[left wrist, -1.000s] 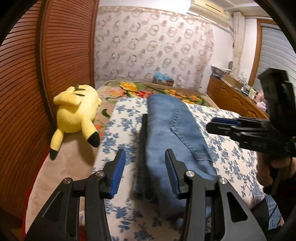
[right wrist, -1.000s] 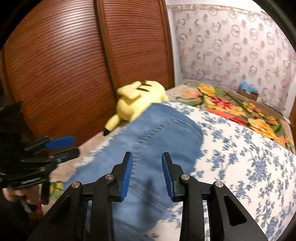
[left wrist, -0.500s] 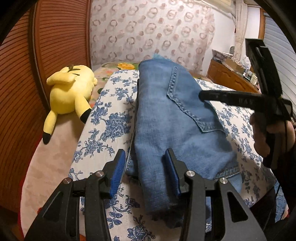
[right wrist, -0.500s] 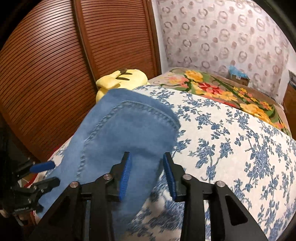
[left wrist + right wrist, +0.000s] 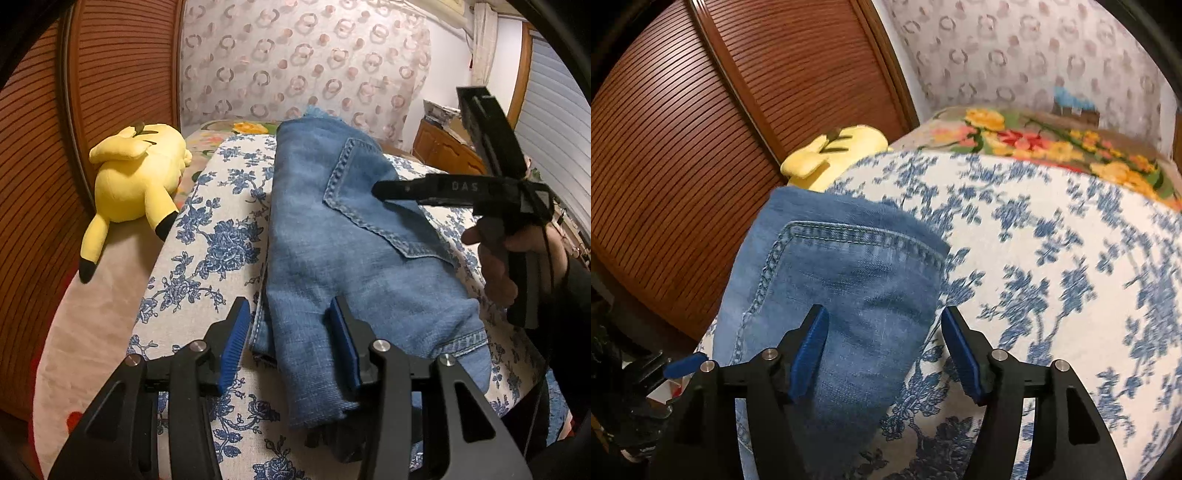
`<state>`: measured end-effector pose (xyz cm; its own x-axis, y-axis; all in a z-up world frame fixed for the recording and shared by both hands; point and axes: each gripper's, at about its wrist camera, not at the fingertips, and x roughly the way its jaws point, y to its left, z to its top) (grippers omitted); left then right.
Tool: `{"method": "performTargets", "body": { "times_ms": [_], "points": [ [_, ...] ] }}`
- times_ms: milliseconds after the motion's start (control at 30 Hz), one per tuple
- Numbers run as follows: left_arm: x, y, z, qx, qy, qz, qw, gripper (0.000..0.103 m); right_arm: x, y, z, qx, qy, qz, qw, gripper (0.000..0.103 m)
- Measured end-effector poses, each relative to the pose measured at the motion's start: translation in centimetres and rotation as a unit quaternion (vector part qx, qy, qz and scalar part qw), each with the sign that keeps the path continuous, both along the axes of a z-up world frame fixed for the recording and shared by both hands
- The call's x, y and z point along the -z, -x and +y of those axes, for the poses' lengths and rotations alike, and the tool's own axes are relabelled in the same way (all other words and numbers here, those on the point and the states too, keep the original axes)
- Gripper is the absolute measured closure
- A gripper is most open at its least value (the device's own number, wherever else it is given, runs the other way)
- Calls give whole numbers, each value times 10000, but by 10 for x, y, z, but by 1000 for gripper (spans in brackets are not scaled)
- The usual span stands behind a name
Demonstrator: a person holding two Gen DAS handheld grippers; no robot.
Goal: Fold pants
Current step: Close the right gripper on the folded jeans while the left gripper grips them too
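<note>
Folded blue denim pants [image 5: 343,243] lie on the blue-flowered bedspread [image 5: 207,236], back pocket up. My left gripper [image 5: 291,347] is open just above their near left edge, one finger on each side of the folded edge. My right gripper [image 5: 882,350] is open low over the pants [image 5: 846,280] near their right edge. It also shows from the side in the left wrist view [image 5: 380,190], over the pocket; the hand holding it is visible.
A yellow plush toy [image 5: 136,177] lies at the bed's left side beside brown slatted wardrobe doors [image 5: 33,155]. A bright floral blanket [image 5: 1052,144] covers the bed's far end. A wooden dresser [image 5: 447,151] stands at far right.
Both grippers have dropped lower and closer to the pants. The right gripper's jaws have opened wider. The pants lie where they were.
</note>
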<state>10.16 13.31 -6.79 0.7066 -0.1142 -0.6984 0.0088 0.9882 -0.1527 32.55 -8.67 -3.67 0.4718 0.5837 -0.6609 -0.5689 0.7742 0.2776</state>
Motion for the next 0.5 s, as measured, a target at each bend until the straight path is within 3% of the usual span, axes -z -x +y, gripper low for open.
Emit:
{"method": "performTargets", "body": {
  "times_ms": [233, 500],
  "points": [
    [1, 6, 3, -24, 109, 16, 9999, 57, 7, -7, 7, -102, -54, 121, 9999, 37],
    [3, 22, 7, -202, 496, 22, 9986, 57, 16, -11, 2, -222, -199, 313, 9991, 41]
  ]
}}
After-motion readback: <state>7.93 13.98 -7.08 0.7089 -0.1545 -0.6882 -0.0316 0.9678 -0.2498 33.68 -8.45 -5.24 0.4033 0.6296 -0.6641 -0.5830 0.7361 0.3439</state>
